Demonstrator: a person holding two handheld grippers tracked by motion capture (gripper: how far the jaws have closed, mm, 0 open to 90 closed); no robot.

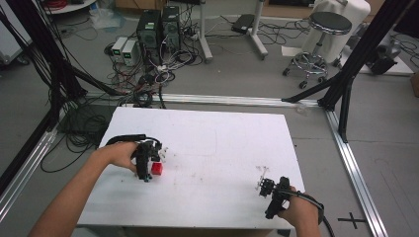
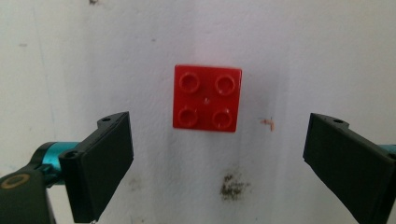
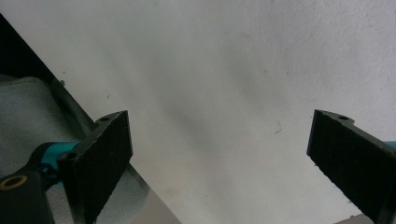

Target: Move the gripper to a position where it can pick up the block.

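A small red four-stud brick (image 2: 207,98) lies flat on the white table (image 1: 207,143), studs up. My left gripper (image 2: 217,161) hangs over it, open, its two black jaws wide apart, with the brick lying just beyond and between their tips. From above, the brick (image 1: 157,168) sits right beside the left gripper (image 1: 146,163) at the table's left. My right gripper (image 3: 219,158) is open above bare table near the front right corner, and from above the right gripper (image 1: 269,190) is held by a hand.
A dark smudge (image 2: 231,186) marks the table near the brick. The table's edge (image 3: 74,112) and grey floor lie at the left of the right gripper view. Beyond the table stand computers and cables (image 1: 158,34), a stool (image 1: 321,29) and black frame legs (image 1: 346,84).
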